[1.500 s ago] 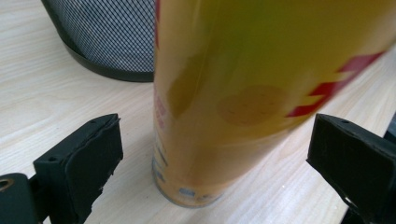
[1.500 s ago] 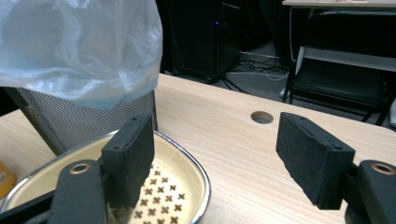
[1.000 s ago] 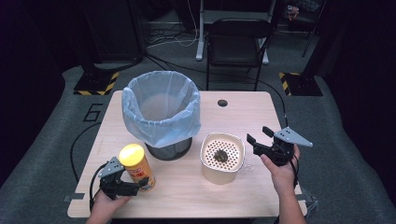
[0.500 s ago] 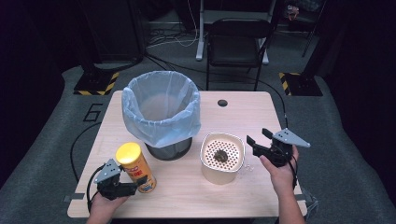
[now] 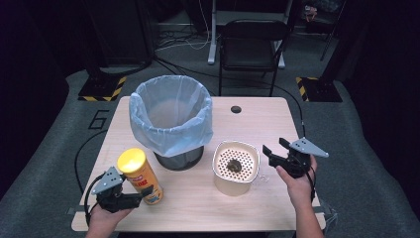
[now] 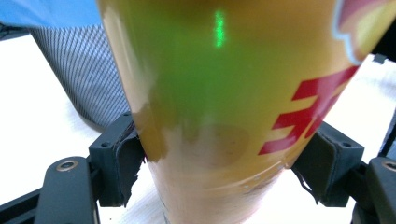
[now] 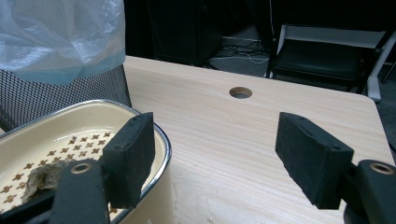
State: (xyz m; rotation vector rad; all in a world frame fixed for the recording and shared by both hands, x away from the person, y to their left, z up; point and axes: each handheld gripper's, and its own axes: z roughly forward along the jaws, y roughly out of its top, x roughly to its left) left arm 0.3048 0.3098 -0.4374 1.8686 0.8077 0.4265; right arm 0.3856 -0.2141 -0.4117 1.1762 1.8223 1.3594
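Wooden table (image 5: 257,126), lined bin (image 5: 171,121), crumpled scrap (image 5: 234,165) in cream strainer pot (image 5: 236,168)

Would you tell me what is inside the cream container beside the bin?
The cream container holds a perforated insert with a small crumpled brownish scrap lying on it. Whatever sits beneath the insert is covered.

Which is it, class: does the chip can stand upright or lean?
Leaning: the chip can tilts, lid toward the bin, clamped in the left gripper.
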